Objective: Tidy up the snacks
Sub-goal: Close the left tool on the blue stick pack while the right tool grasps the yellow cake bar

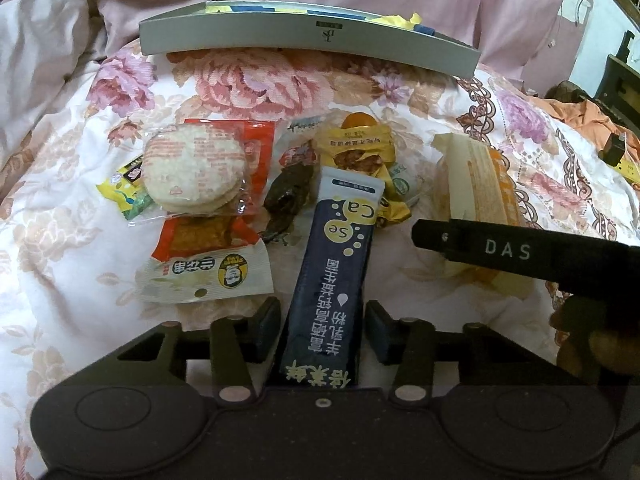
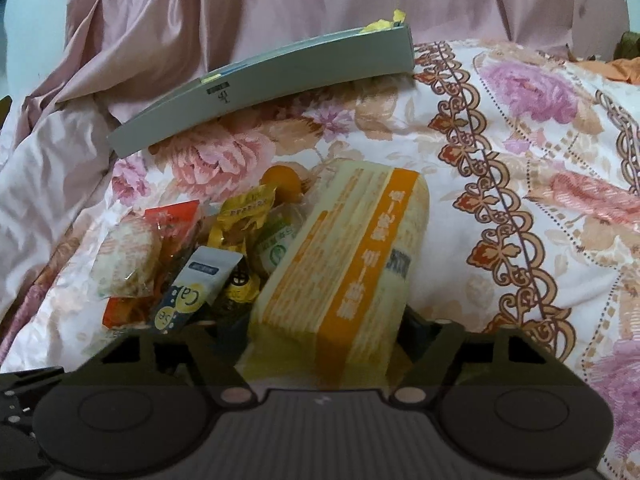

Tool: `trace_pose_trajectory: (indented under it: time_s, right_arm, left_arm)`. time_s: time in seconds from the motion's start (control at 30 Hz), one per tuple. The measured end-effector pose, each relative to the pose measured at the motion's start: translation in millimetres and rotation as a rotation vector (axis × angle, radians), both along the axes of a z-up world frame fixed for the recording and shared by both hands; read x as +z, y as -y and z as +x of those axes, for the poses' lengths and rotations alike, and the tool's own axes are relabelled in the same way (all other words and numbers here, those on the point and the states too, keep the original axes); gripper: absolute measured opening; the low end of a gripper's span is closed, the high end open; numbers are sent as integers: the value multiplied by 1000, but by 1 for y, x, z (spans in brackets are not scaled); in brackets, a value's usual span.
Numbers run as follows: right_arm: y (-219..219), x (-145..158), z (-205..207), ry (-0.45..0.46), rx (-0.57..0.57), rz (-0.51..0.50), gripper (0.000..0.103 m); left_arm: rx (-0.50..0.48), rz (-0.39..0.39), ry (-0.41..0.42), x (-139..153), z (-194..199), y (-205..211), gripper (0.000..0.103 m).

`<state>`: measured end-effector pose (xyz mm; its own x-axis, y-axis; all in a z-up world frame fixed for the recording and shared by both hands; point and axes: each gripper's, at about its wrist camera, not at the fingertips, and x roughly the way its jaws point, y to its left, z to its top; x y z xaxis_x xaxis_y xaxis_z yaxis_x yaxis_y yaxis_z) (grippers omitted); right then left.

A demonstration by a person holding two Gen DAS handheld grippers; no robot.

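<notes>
A: The left gripper (image 1: 323,328) straddles the dark sachet (image 1: 334,276), pads just clear; it should close squarely mid-length.

B: The sachet's long axis runs near to far, its top toward the grey box (image 1: 308,38). The right gripper (image 2: 326,336), fairly wide, brackets the yellow-orange pack (image 2: 344,264); grip unclear.

Floral bed quilt (image 1: 80,264) – snack pkts (image 1: 208,184) piled, grey box (image 1: 304,42) behind.

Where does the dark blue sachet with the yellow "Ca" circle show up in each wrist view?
Left wrist: the sachet runs up the lower centre, between the left gripper's fingers.
Right wrist: only the sachet's top end shows, lower left, beside the yellow-orange pack.
Shared landmark: the grey box behind the snacks.
</notes>
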<state>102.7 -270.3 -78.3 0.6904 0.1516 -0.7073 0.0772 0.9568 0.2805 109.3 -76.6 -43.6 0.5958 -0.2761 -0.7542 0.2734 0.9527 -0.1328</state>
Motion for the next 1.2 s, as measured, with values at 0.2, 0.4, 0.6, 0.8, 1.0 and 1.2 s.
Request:
trace_pose_trajectory:
  time_s: [0.2,0.4,0.6,0.8,1.0,1.2]
  right_arm:
    - [0,2,-5,29,7,-30,68]
    - [-2,3,-8,52,13,-66,66]
    - [-2,2,-10,84,10,-86,62]
    - [0,3,-11,110,8,-99,62]
    - [-1,2,-13,130,14,-115,61]
    - [-6,7,-18,191,40,-171,61]
  left_arm:
    - [3,-20,7,1,-2,-3,39]
    - [-23,-25,32,3,-6,-1,36]
    - [-9,-79,8,1,-2,-6,38]
    - [-2,-131,-33,-1,9,-10,43]
    - [9,-143,-34,-1,11,-12,35]
    - [-8,-130,12,2,1,-7,32]
